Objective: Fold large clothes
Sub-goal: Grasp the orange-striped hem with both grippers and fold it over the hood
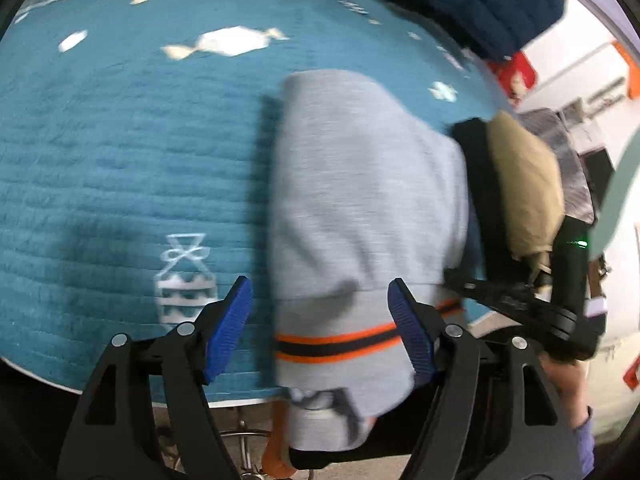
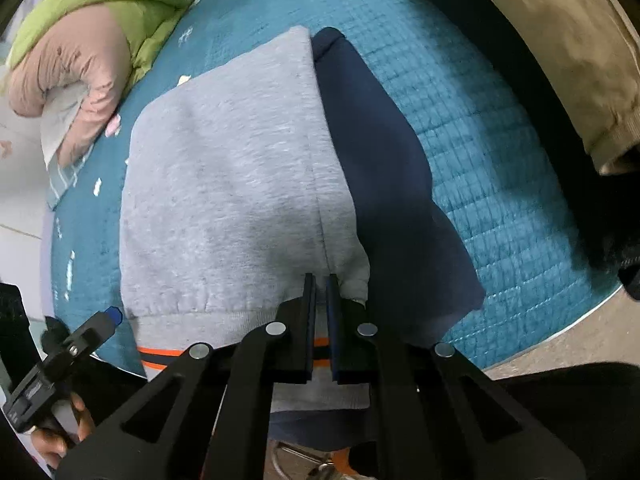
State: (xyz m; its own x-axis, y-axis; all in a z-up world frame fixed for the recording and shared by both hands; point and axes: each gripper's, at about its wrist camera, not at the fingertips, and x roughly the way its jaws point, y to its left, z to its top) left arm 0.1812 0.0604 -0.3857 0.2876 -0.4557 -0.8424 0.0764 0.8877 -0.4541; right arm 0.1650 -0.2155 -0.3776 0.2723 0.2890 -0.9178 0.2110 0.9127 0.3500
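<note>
Right claw (image 2: 320, 280), bottom centre of the right wrist view, has its jaws together, w/ the hem of a grey sweatshirt (image 2: 228, 184) pinched between the pads near the garment's lower right corner. Grip likely pins that corner so the fold keeps its shape. Left claw (image 1: 320, 328), bottom of the left wrist view, has its jaws apart, blue pads either side of the hem band w/o pressing on it; nothing is held. Its blue fingertips (image 1: 236, 324) show clearly, one left of the cloth, one over it.

Sweatshirt lies folded into a rough rectangle on a teal quilted tabletop (image 1: 120, 160) printed w/ white candy and bottle shapes. Orange and dark stripes (image 1: 336, 346) run along the ribbed hem, which hangs just over the tabletop's near edge. In the right wrist view a navy panel (image 2: 384, 168), prob. a sleeve or inner part of the same garment, sticks out from under the grey to the right.

Other clothes sit at the edges, well apart from the fold: pink and green padded jacket (image 2: 88, 52) upper left of the right wrist view, tan garment (image 2: 560, 60) upper right, dark blue knit (image 1: 480, 4) upper right of the left wrist view. Left wrist view is motion-blurred.

Judgement: fold looks mostly done; navy part prob. needs tucking in.
</note>
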